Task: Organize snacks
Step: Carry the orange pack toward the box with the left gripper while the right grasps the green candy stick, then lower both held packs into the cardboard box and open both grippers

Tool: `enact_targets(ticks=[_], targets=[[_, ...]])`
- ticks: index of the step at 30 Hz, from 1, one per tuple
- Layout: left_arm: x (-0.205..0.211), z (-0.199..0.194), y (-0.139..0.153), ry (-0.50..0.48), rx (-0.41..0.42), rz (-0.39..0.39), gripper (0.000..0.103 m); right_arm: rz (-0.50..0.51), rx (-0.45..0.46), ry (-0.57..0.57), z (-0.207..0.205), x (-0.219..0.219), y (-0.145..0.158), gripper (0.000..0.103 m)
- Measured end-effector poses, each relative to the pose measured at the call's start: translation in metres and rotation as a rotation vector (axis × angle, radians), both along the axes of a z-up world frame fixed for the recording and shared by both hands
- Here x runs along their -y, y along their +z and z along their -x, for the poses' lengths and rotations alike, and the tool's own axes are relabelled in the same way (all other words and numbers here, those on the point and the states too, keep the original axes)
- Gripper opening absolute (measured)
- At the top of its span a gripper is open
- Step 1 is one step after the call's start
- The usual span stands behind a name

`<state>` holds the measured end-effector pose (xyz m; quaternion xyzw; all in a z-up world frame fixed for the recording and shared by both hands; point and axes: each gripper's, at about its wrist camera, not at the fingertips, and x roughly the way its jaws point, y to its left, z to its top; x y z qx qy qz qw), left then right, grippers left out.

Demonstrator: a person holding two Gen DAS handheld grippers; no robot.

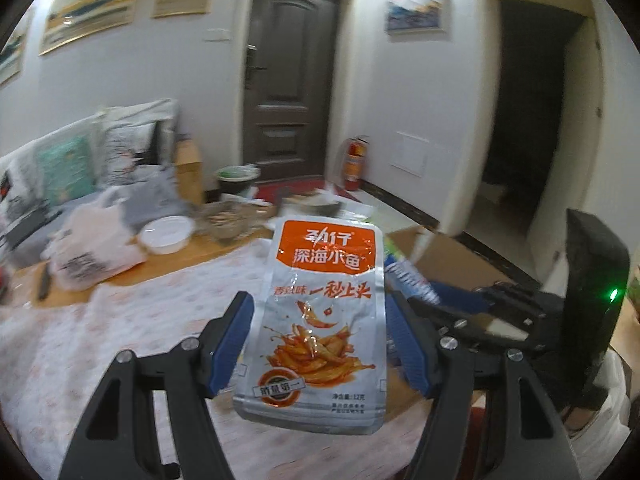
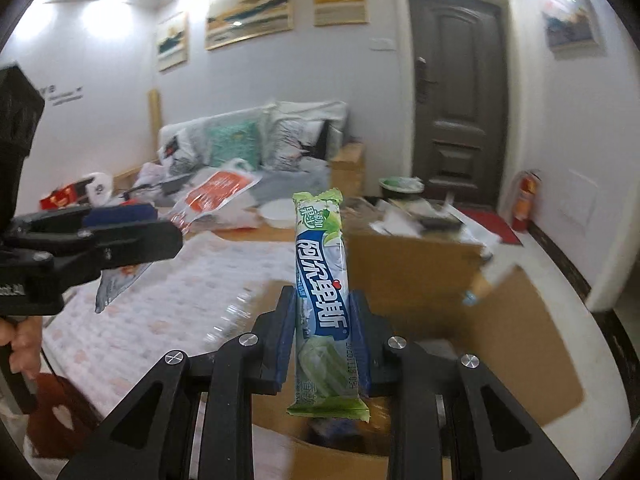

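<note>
A table under a pale patterned cloth (image 1: 132, 320) fills the lower view, with an open brown cardboard box (image 2: 516, 320) beside it. Above both, the left gripper (image 1: 316, 332) pinches a flat silver-and-orange foil fish-snack pouch (image 1: 320, 312) by its side edges, jaws about half spread. The right gripper (image 2: 322, 336), nearly closed, clamps a slim green-and-blue candy stick pack (image 2: 320, 280) low on its length. Both packs look light, crinkly and slippery, so a mid-body grip probably suits them best.

Silver-and-orange fish snack packet (image 1: 316, 320), green-white-blue candy wrapper (image 2: 324, 312), pink-dotted white tablecloth (image 1: 140, 320), dark brown door (image 1: 294, 76).
</note>
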<state>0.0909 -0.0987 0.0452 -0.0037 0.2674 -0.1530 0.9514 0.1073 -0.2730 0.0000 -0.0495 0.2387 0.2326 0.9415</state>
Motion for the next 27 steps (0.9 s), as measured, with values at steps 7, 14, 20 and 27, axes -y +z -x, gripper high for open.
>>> enact_targets(ticks=[7, 14, 20, 27], targets=[[0.071, -0.048, -0.02, -0.095, -0.082, -0.007, 0.065, 0.021, -0.058, -0.054, -0.021, 0.043, -0.024, 0.021], [0.107, -0.077, -0.049, -0.123, -0.173, -0.016, 0.065, 0.016, -0.104, -0.075, -0.038, 0.063, -0.04, 0.022], [0.118, -0.09, -0.064, -0.139, -0.213, -0.03, 0.066, 0.034, -0.12, -0.084, -0.044, 0.062, -0.049, 0.022], [0.119, -0.095, -0.071, -0.176, -0.274, -0.013, 0.066, 0.05, -0.123, -0.085, -0.041, 0.059, -0.05, 0.023]])
